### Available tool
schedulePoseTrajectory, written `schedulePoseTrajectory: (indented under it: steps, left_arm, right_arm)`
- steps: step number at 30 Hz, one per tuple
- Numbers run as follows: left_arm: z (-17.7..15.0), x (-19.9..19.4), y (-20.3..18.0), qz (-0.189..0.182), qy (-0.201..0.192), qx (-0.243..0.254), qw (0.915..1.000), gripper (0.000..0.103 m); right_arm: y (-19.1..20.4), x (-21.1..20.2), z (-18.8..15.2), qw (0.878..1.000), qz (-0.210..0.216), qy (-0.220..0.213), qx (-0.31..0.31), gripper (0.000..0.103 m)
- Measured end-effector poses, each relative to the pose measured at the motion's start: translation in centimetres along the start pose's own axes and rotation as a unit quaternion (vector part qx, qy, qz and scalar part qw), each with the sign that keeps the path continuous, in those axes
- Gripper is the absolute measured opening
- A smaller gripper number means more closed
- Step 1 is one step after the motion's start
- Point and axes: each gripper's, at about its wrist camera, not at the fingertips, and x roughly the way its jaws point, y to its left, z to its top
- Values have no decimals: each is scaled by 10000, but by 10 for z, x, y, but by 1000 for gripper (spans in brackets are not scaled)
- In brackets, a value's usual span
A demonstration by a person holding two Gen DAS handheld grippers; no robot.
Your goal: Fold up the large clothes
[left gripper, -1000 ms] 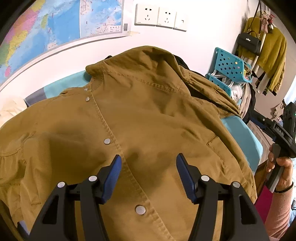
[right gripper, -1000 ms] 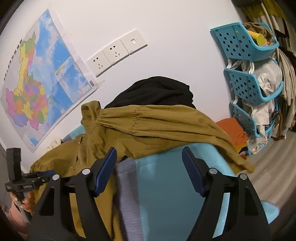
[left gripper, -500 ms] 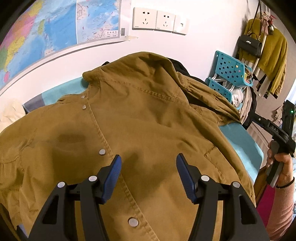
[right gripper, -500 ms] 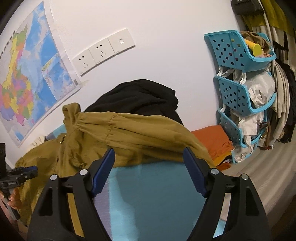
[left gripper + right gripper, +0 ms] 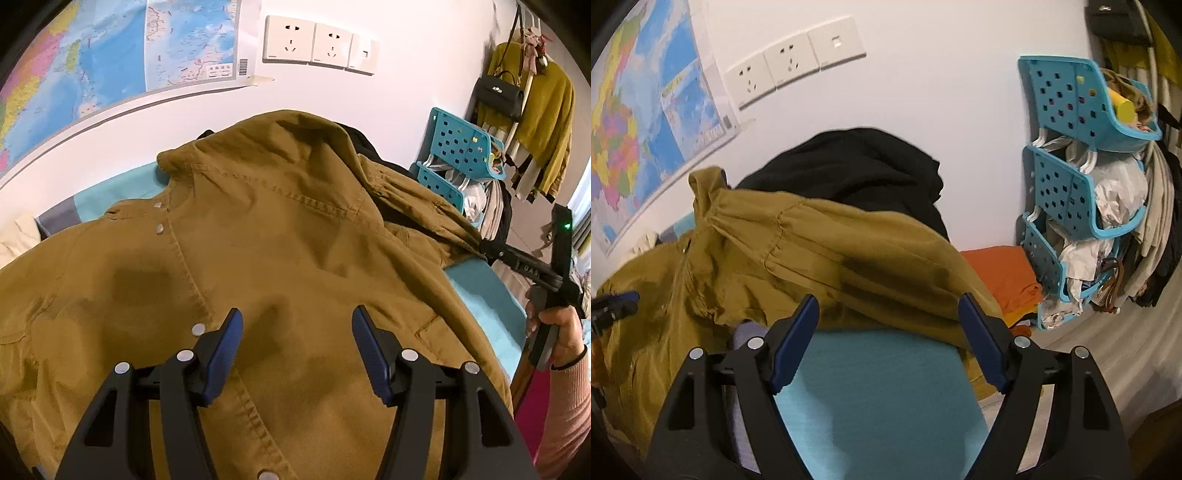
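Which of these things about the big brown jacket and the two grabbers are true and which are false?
1. The brown jacket lies spread out with its snap-button front facing up. True.
2. The left gripper is shut on the jacket. False: its jaws are open over the cloth, holding nothing.
3. The right gripper is open, aimed at the jacket's sleeve. True.
4. The stacked baskets by the wall are red. False: they are turquoise blue.
5. A black garment is piled behind the jacket. True.
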Motion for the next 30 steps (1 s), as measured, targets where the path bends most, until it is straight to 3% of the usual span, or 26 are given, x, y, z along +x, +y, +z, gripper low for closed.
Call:
schedulePoseTrajectory:
  steps: [8,15,16,17,18,19,20,21,30]
  left_arm:
    - [13,5,-12,-65,-56,234,9997,60]
    - [27,10,-20,-198,-175,324,9991,60]
    - [28,11,-20,-211,-169,313,9991,60]
    - [29,12,-20,-223,-163,306,9992,60]
    - [30,14,-20,-239,-151,302,9991,60]
    - [31,15,-20,-245,-143,298,9992,60]
    - [31,15,-20,-243,-135,299,9992,60]
    - [31,17,-20,-234,-127,315,9992,60]
    - [61,27,-33,-422,-233,607,9970,60]
  right_arm:
    - [-11,-6,11,9992,-5,59,-397,79]
    - [-16,23,13,9938,-111,484,-998,82]
    - [-16,30,13,9921,-111,572,-1114,78]
    - [-16,34,14,9908,7,642,-1192,55]
    - [-15,36,15,9897,154,697,-1243,41]
    - [-13,34,17,9883,155,698,-1345,36]
    - [-11,32,20,9864,108,691,-1490,19]
    - [-9,29,24,9856,65,691,-1540,12]
    - [11,-71,105,9826,-11,369,-1818,10]
